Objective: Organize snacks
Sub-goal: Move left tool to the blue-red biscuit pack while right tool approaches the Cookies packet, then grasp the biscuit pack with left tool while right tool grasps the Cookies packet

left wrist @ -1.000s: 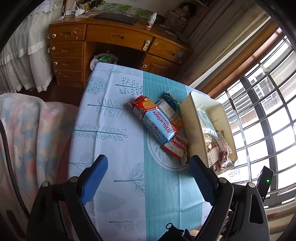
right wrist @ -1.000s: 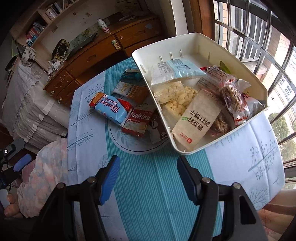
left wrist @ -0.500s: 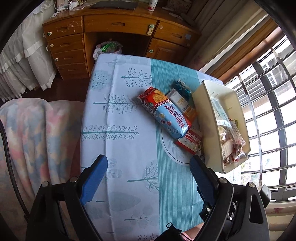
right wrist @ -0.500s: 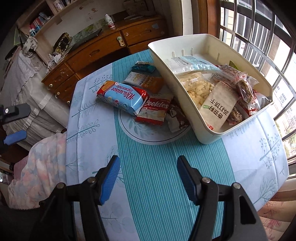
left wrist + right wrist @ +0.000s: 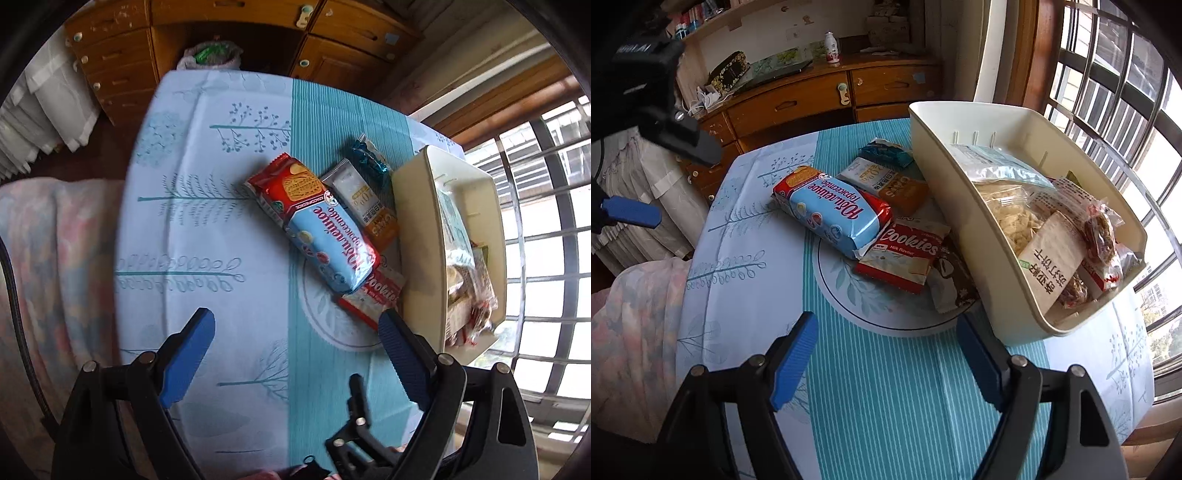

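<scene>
A pile of snack packs lies mid-table: a large blue and red biscuit pack (image 5: 321, 225) (image 5: 831, 214) on top, a red and white cookies pack (image 5: 905, 254) (image 5: 373, 295), a white and orange pack (image 5: 886, 181) (image 5: 365, 206), a teal wrapper (image 5: 886, 153) and a dark wrapper (image 5: 951, 280). A cream bin (image 5: 942, 177) (image 5: 413, 236) to the right holds several bagged snacks. My left gripper (image 5: 297, 328) hovers open above the table, short of the pile. The jaws of my right gripper (image 5: 886, 332) are opening, nothing between them, near the bin's front corner.
The table (image 5: 886, 387) wears a blue and teal cloth. A wooden desk with drawers (image 5: 812, 103) stands behind it, a barred window (image 5: 1126, 92) to the right, and a pale blanket (image 5: 55, 240) off the left edge. The left gripper's blue fingers (image 5: 631, 212) show at the right wrist view's left.
Both grippers have come down and closer to the snack pile, which looks larger now. The right gripper's jaws have spread wider. No snack has moved.
</scene>
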Available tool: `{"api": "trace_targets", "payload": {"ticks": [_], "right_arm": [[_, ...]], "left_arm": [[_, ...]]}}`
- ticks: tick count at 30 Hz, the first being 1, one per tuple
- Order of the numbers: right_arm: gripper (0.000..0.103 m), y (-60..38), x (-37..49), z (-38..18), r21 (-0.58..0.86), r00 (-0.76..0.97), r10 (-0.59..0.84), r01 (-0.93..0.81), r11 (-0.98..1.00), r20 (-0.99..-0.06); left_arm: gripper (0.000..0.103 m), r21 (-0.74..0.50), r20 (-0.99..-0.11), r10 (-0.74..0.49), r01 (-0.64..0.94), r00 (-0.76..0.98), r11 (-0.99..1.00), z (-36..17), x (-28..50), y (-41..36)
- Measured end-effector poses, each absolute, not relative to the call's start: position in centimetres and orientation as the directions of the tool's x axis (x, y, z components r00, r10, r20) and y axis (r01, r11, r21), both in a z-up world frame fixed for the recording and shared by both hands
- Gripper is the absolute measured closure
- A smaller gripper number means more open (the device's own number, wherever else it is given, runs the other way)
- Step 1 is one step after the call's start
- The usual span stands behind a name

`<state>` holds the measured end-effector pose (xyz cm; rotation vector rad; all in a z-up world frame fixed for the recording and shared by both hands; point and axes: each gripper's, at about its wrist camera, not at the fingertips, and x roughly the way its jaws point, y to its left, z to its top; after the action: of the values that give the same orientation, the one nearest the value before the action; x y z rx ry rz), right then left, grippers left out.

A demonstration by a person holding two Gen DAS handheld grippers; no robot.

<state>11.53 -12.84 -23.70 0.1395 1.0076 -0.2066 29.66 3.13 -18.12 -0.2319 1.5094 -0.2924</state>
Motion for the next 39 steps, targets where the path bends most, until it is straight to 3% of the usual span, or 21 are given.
{"api": "trace_targets", "payload": {"ticks": [5, 19, 28, 39], "right_arm": [[0.017, -12.6, 12.9, -24.7, -0.079, 0.543, -0.188, 0.218, 0.973, -0.818], [0.017, -11.8, 16.6, -27.8, -0.18, 0.565, -0.29, 0.243, 0.953, -0.773], [0.017, -11.6, 17.8, -29.7, -0.21, 0.519, -0.326, 0.27, 0.94, -0.79], [0.017, -12.8, 18.9, -30.3, -0.209, 0.518, -0.325, 0.271, 0.94, -0.791]], "left_arm": [[0.014, -0.322, -0.947, -0.322, -0.005, 0.005, 0.947, -20.9, 32.1, 1.7], [0.013, -0.35, -0.929, -0.356, -0.071, -0.101, 0.934, -28.5, 36.1, -1.9], [0.013, -0.391, -0.911, -0.399, -0.089, -0.106, 0.916, -30.3, 37.0, -3.4], [0.014, -0.333, -0.929, -0.346, -0.106, -0.135, 0.937, -32.1, 38.5, -5.2]]}}
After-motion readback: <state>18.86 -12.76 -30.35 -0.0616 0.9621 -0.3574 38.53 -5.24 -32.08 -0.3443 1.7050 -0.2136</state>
